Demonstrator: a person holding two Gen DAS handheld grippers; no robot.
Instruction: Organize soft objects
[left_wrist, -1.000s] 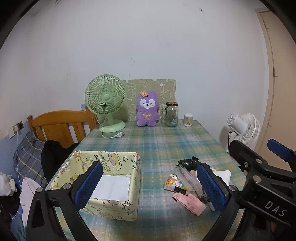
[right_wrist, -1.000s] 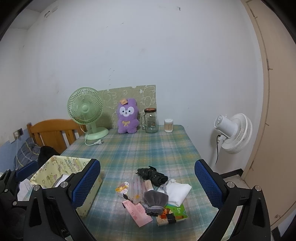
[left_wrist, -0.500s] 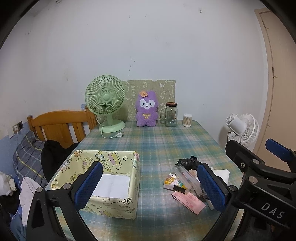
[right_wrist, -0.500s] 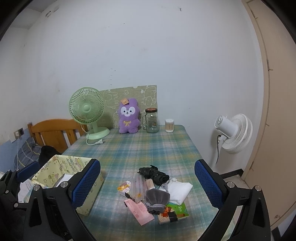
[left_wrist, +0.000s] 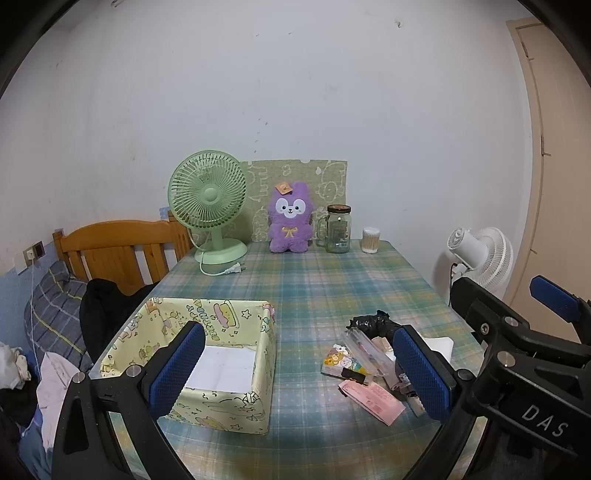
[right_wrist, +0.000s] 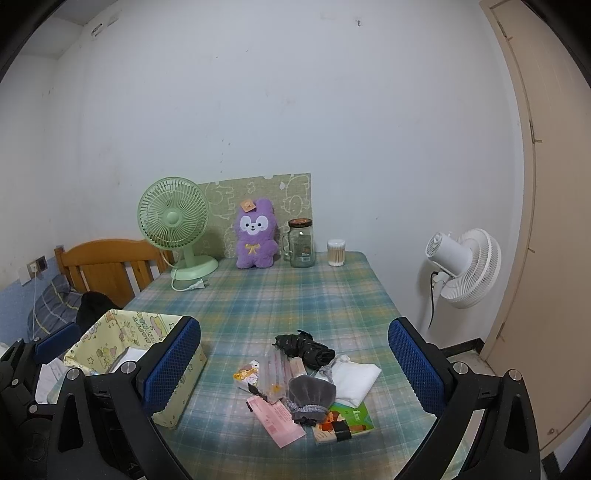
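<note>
A heap of small items lies near the front of the plaid table: a grey velvet pouch, a white cloth bag, a crumpled black bag, a pink packet, a clear pencil case and a green tissue pack. A yellow cartoon-print box stands open on the left, with white paper inside. My left gripper is open and empty above the table, between box and heap. My right gripper is open and empty above the heap. The heap also shows in the left wrist view.
At the table's back stand a green desk fan, a purple plush rabbit, a glass jar and a cotton-swab tub. A white floor fan stands right of the table. A wooden bed headboard is left.
Both grippers have drifted slightly backward and up; the views shift only a little. Both stay open and empty.
</note>
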